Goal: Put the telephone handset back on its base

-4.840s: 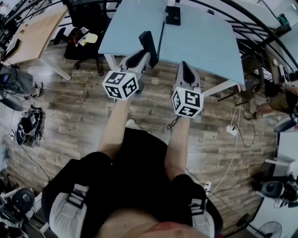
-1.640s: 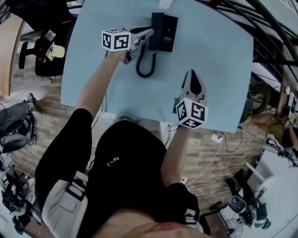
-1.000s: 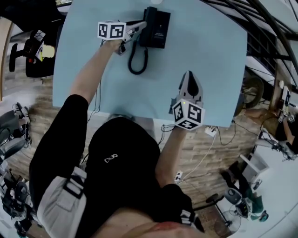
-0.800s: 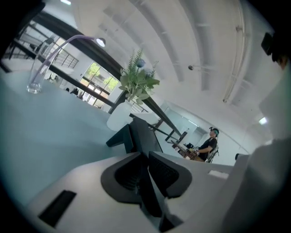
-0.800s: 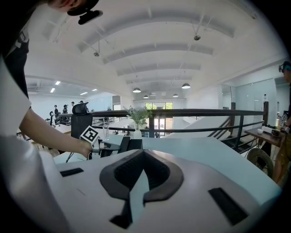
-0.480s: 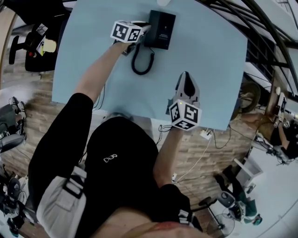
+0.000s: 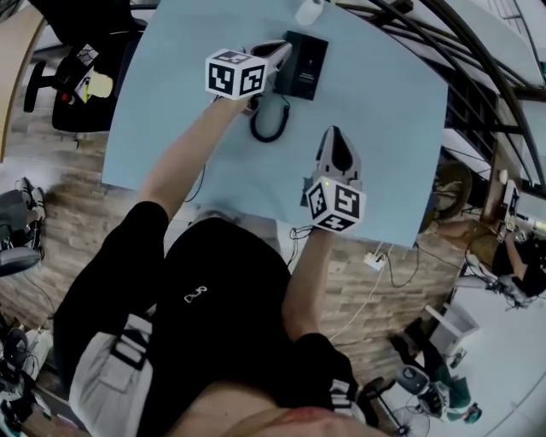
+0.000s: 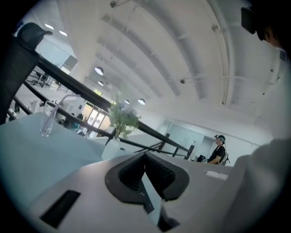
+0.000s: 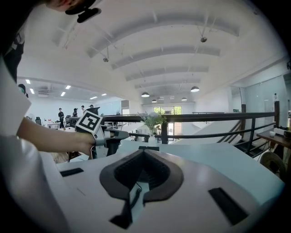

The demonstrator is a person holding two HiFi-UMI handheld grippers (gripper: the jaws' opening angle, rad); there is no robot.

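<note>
The black telephone base sits at the far middle of the light blue table. The handset seems to lie along the base's left side, with its coiled cord looping toward me. My left gripper is over the handset's far end with its jaws together. In the left gripper view nothing shows between them. The right gripper hovers shut and empty over the table's near right. Its own view shows the left gripper beside the phone.
A white vase with a plant stands just behind the phone, also seen as a vase in the left gripper view. A drinking glass stands farther left. An office chair is beyond the table's left edge. Railings run at the right.
Earlier the left gripper carried the handset to the table and laid it on the base. In the last half second it has shifted slightly over the phone. The right gripper has hardly moved.
</note>
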